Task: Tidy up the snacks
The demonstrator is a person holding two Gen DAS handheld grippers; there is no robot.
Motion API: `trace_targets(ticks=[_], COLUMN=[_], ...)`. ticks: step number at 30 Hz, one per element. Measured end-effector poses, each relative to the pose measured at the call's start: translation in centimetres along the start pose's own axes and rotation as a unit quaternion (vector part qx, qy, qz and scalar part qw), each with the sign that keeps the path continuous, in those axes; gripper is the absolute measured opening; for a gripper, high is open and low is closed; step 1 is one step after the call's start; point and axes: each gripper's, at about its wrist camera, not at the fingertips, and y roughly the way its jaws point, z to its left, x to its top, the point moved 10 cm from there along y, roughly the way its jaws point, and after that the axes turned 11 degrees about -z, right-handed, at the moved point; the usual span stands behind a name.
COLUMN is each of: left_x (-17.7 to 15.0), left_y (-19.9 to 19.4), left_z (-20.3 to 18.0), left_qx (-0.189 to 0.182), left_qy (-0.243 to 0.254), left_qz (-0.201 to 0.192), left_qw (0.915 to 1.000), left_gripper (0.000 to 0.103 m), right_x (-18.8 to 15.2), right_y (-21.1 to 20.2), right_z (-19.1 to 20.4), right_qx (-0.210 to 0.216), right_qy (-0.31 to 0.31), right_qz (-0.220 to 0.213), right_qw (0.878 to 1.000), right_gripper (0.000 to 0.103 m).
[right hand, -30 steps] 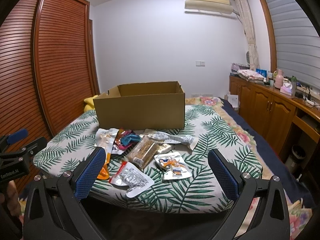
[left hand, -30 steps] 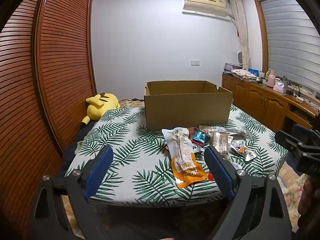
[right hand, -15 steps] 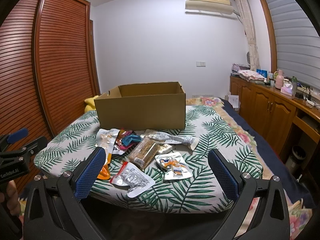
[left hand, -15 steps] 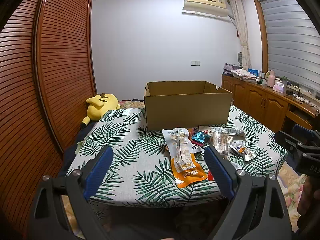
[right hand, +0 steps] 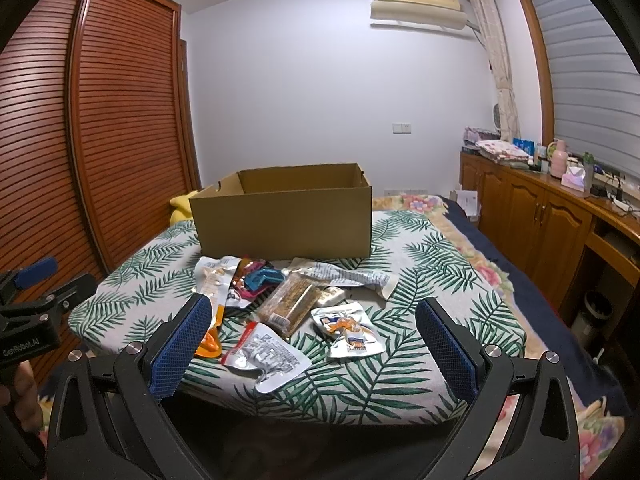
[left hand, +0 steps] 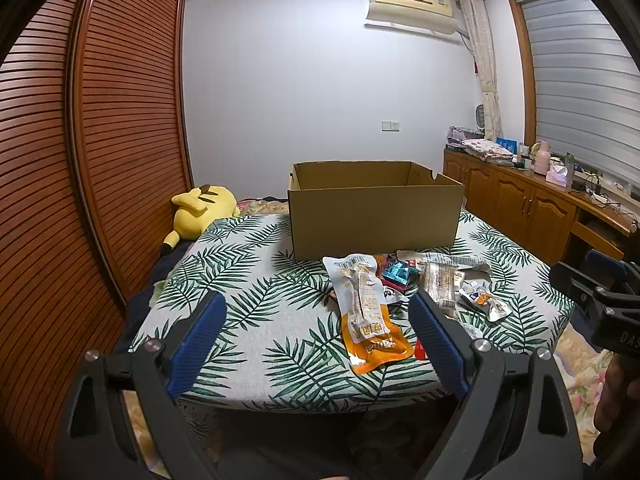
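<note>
An open cardboard box [left hand: 374, 210] stands on the leaf-print table [left hand: 248, 280]; it also shows in the right wrist view [right hand: 284, 220]. Several snack packets lie in front of it: an orange-and-white pouch [left hand: 364, 312], a blue wrapper [left hand: 396, 274], a brown bar pack [right hand: 290, 306], a silver-and-red packet [right hand: 268, 356] and a white pouch [right hand: 350, 330]. My left gripper [left hand: 318, 344] is open and empty, short of the table's near edge. My right gripper [right hand: 314, 346] is open and empty, just before the nearest packets.
A yellow plush toy [left hand: 200, 210] lies left of the table by the slatted wooden wardrobe [left hand: 100, 160]. A wooden cabinet [right hand: 540, 216] with bottles and tissues runs along the right wall. A bed with floral cover [right hand: 424, 204] lies behind.
Both views have barely shifted; the right gripper has eased slightly toward the table. Both grippers stay open and the packets have not moved.
</note>
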Motion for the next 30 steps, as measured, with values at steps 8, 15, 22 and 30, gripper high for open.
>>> trace_targets(ticks=[8, 15, 22, 30], left_x=[-0.1, -1.0, -2.5, -3.4], left_y=[0.0, 0.4, 2.2, 5.5], left_z=[-0.1, -0.4, -1.2, -2.3], left_qx=[-0.001, -0.006, -0.023, -0.049], left_qy=[0.0, -0.003, -0.008, 0.001], left_qz=[0.001, 0.012, 0.035, 0.059], left_qw=[1.0, 0.9999, 0.9991, 0.997], left_gripper=[0.093, 0.093, 0.094, 0.093], right_x=[0.0, -0.7, -1.7, -3.2], right_y=[0.0, 0.3, 1.1, 3.5], right_z=[0.0, 0.6, 0.3, 0.6], right_qx=[0.001, 0.002, 0.006, 0.033], right_qy=[0.0, -0.001, -0.001, -0.015], right_qz=[0.001, 0.007, 0.023, 0.051], right_qw=[1.0, 1.0, 1.0, 0.998], right_gripper=[0.103, 0.103, 0.103, 0.103])
